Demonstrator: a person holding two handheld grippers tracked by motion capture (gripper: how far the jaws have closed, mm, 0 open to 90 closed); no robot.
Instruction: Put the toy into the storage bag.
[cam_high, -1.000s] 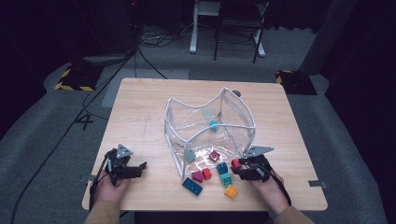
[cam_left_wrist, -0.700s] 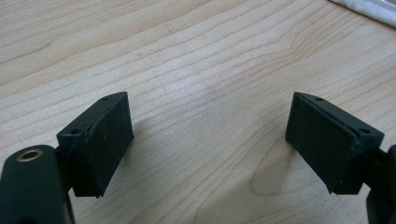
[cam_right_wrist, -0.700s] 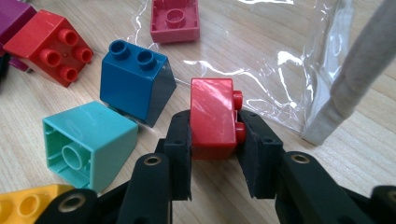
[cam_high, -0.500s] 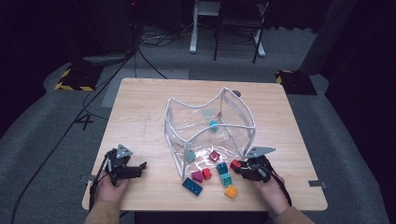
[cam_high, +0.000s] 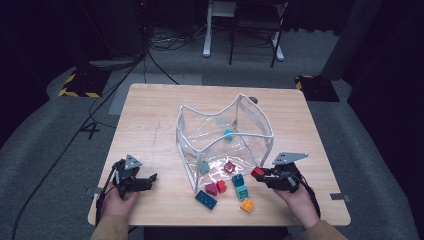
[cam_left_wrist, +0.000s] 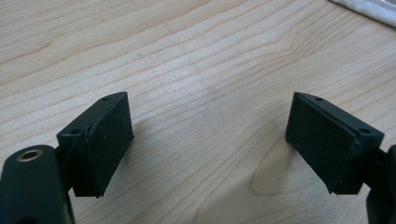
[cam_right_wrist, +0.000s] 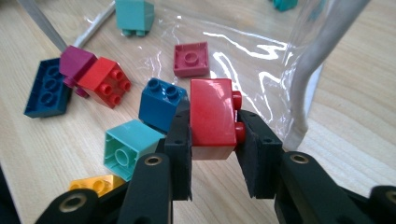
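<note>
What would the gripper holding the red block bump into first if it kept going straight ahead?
Probably the blue block. The right gripper holds the red block between its jaws, and in the right gripper view the blue one sits just ahead, slightly to the side. The clear bag's opening lies beyond. Depth is hard to judge.

Dim surroundings, lit table (cam_high: 150, 115) — sharp, glare on plastic bag (cam_right_wrist: 243, 42).

I found almost nothing to read. A mark shaped like the numeral 4 stood on the grey floor (cam_high: 91, 131) left of the table (cam_high: 150, 115) (it could as easily have been tape or cable). No bricks, bag or claws carried any lettering, label or brand I could make out.
</note>
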